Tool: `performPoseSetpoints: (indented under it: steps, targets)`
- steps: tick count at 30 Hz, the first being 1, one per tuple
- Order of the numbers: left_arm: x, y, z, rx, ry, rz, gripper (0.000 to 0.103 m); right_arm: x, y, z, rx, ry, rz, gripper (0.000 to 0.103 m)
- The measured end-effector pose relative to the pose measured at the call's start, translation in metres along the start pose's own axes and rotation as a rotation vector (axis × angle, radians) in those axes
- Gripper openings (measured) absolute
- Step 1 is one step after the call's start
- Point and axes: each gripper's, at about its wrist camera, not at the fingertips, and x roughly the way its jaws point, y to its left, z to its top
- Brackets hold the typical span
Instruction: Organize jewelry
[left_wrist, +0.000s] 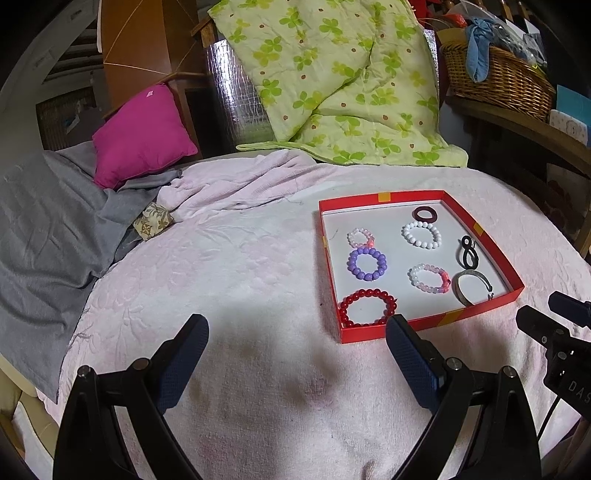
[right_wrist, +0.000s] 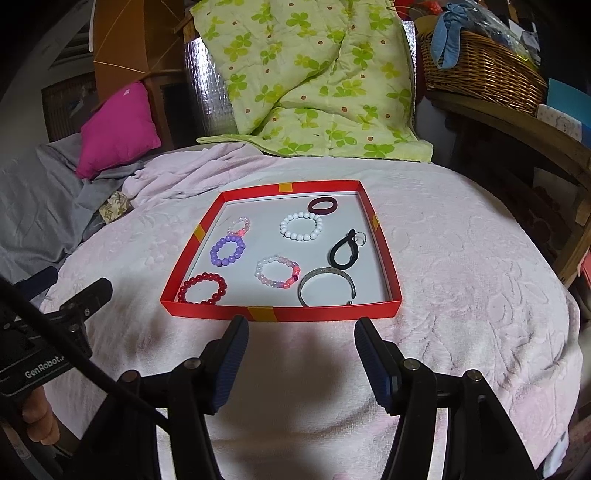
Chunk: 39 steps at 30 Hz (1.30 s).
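A shallow red tray (right_wrist: 388, 254) (left_wrist: 328, 273) lies on the pink-covered table. Inside it lie a red bead bracelet (right_wrist: 203, 288) (left_wrist: 367, 307), a purple one (right_wrist: 227, 250) (left_wrist: 366, 263), a white one (right_wrist: 301, 226) (left_wrist: 422, 234), two pink-and-clear ones (right_wrist: 277, 272) (right_wrist: 239, 225), a silver bangle (right_wrist: 327, 286) (left_wrist: 471, 286), a black clip (right_wrist: 344, 248) and a dark red ring (right_wrist: 323, 204). My right gripper (right_wrist: 301, 328) is open just short of the tray's near wall, nothing between its fingers. My left gripper (left_wrist: 297, 325) is open to the tray's left, over the bare cloth.
A green clover quilt (right_wrist: 306, 77) hangs behind the table. A magenta cushion (right_wrist: 116, 125) and grey cloth (left_wrist: 48, 229) lie at the left. A wicker basket (right_wrist: 480, 70) stands on a wooden shelf at the right. A hand (right_wrist: 37, 417) holds the left gripper's handle.
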Motion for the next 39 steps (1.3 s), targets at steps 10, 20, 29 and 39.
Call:
performPoseSetpoints:
  steps: [10,20,29,39]
  targets:
    - [0.0014,0.0018,0.0002,-0.001,0.009,-0.003,0.097,0.0013,-0.0002,-0.0003,-0.003,0.008,-0.004,0.065]
    - [0.0041,0.0045,-0.0002,-0.005,0.016,-0.002,0.097,0.0037,0.0022,-0.0012,-0.003,0.012,-0.004,0.065]
    - [0.0064,0.0050,-0.0007,0.001,0.026,-0.002,0.096,0.0060,0.0033,-0.0022,-0.001,0.017,-0.001,0.065]
    - [0.0088,0.0059,-0.0019,0.006,0.035,-0.001,0.096,0.0093,0.0055,-0.0036,-0.003,0.022,0.004,0.065]
